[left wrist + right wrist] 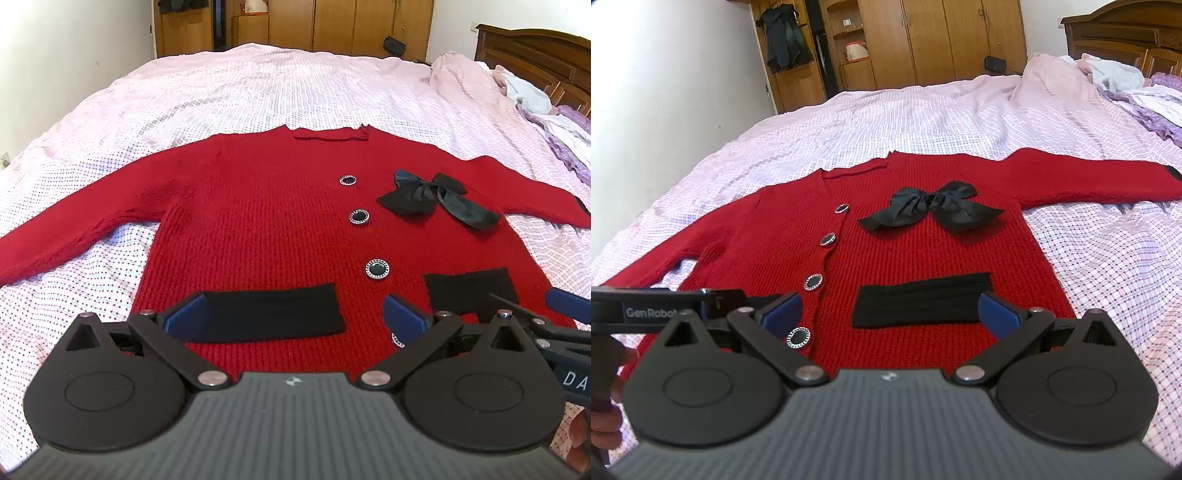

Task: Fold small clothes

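The left gripper is seen with its blue-padded fingers spread as wide as they go; nothing is held between them. Framed in the gap is the black rectangular pocket patch on one front panel of the red ribbed-knit cardigan. Whether the pads touch the knit cannot be told from this view.

The right gripper is likewise fully spread, with its blue-padded fingers apart and nothing clamped. The second black pocket patch lies in the gap, and the lowest round black button with a silver rim sits just beside the left-hand pad. Contact with the cloth cannot be judged here either.

The cardigan is laid flat, front up and buttoned, on the pink checked bedsheet, with both sleeves spread out to the sides. A black satin bow rests on the chest, beside the button row.

Writing: "GenRobot" is read in pale letters on the black body of the other gripper at the left edge of the right wrist view, the last letters partly covered. In the left wrist view the letters "DA" are visible on the other gripper at the right edge; the rest is cut off.

A wooden wardrobe and a dark carved wooden headboard are noted behind the bed.
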`<state>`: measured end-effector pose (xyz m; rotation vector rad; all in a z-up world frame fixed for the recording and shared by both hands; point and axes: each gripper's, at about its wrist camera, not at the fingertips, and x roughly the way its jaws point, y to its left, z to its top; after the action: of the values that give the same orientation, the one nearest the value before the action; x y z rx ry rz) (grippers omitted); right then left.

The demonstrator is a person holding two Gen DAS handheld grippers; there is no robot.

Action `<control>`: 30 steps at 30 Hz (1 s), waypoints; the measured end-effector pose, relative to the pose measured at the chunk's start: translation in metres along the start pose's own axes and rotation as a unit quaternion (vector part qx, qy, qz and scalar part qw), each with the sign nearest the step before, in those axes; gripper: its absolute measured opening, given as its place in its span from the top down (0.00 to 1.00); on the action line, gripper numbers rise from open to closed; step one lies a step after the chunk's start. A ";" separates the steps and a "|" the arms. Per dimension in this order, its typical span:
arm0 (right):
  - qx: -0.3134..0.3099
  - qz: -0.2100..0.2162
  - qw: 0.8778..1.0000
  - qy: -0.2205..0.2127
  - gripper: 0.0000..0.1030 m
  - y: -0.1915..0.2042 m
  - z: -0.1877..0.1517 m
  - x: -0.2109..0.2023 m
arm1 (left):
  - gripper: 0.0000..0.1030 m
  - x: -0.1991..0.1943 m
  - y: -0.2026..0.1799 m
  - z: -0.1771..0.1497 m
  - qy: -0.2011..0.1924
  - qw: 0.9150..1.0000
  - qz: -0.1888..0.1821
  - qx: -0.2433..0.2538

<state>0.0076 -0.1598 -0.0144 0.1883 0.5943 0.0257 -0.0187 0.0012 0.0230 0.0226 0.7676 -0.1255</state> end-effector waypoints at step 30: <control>0.013 0.003 1.000 0.012 0.00 -0.004 -0.003 0.002 | 0.00 0.002 0.001 0.000 0.013 1.000 0.010 0.002</control>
<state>0.0073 -0.1629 -0.0184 0.2145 0.6176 0.0259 -0.0171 0.0020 0.0214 0.0358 0.7921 -0.1079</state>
